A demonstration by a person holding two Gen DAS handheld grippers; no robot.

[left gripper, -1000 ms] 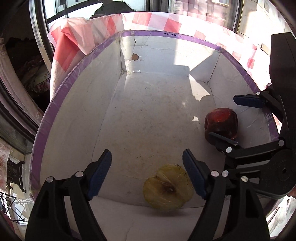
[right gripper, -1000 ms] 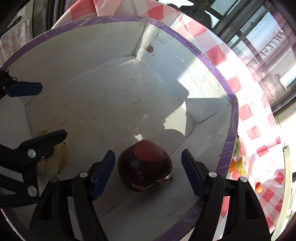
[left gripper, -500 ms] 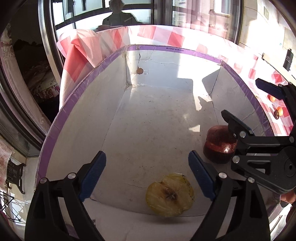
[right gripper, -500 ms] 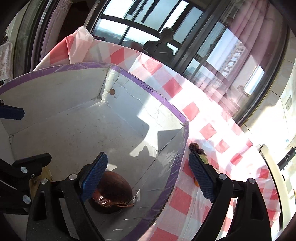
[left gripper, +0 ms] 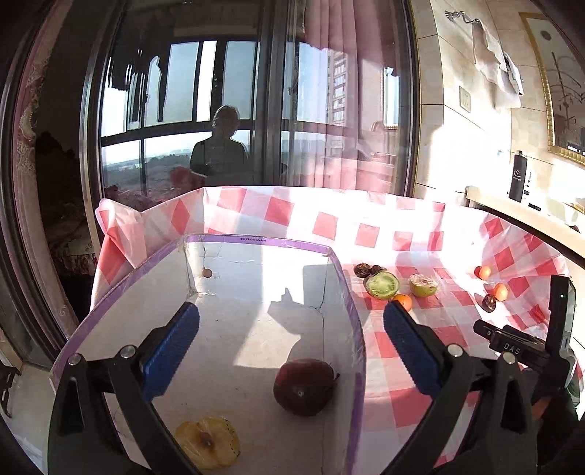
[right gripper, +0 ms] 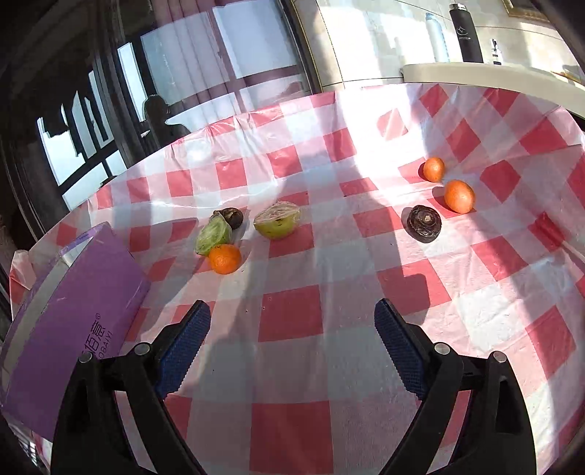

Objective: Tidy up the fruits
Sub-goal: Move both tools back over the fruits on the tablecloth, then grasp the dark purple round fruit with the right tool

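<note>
A white box with a purple rim [left gripper: 351, 292] holds a dark red apple [left gripper: 303, 387] and a yellow apple half [left gripper: 206, 442]. My left gripper [left gripper: 290, 314] hovers above the box, its jaws opening with nothing between the pads. My right gripper [right gripper: 292, 314] is open and empty over the checked cloth [right gripper: 292, 365], right of the box [right gripper: 73, 310]. On the cloth ahead lie a green fruit half [right gripper: 214, 235], a dark fruit [right gripper: 232, 217], a yellow-green half [right gripper: 278, 219] and an orange [right gripper: 225, 258]. Farther right sit a dark round fruit [right gripper: 424, 222] and two small oranges [right gripper: 459, 196].
A large window [left gripper: 256, 109] stands behind the table. A pale ledge [right gripper: 475, 71] at the back right carries a dark bottle [right gripper: 470, 33]. The cloth rises in a fold along the table's far edge [left gripper: 329, 208].
Both grippers drew back out of the box and opened wider, leaving the red apple and the yellow half inside. The right gripper swung right over the cloth; the left one rose.
</note>
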